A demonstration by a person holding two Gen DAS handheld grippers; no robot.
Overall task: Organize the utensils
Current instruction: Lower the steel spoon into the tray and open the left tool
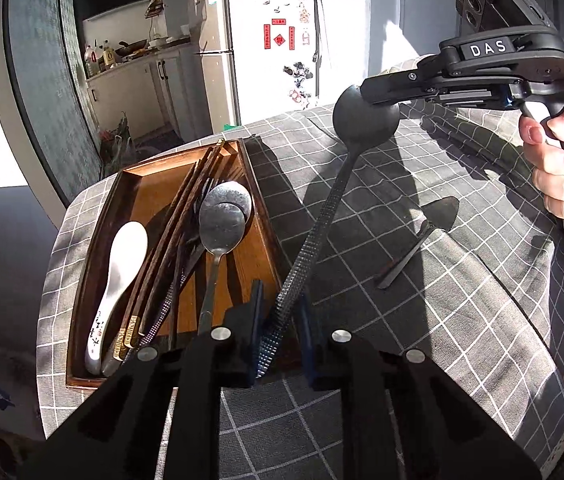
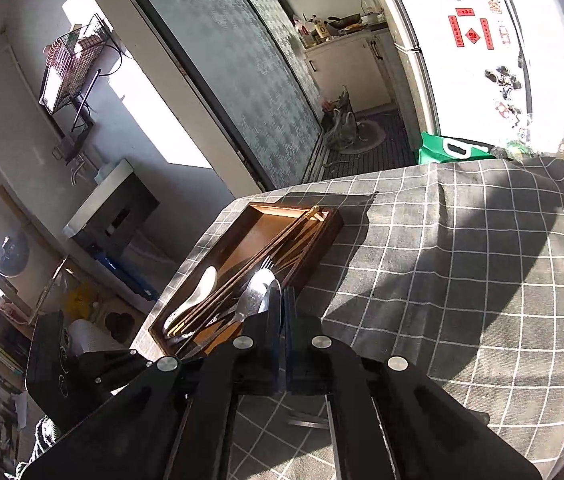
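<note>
A dark spoon with a knurled handle (image 1: pixel 321 232) hangs above the checked cloth, held at both ends. My left gripper (image 1: pixel 280 316) is shut on the handle's end. My right gripper (image 1: pixel 365 94) is shut on the rim of the spoon's bowl (image 1: pixel 361 128); a hand holds its grip. In the right wrist view the right gripper (image 2: pixel 283 312) is closed, with only the bowl's thin edge between the pads. The wooden tray (image 1: pixel 146 188) to the left holds a white ceramic spoon (image 1: pixel 122 272), chopsticks (image 1: pixel 174 232), metal spoons (image 1: pixel 222 216) and a fork.
A dark flat utensil (image 1: pixel 401 260) lies on the grey checked tablecloth (image 1: pixel 461 320) right of the held spoon. The tray (image 2: pixel 242 236) sits close to the table's left edge. A white fridge (image 1: pixel 266 40) and a kitchen counter stand beyond the table.
</note>
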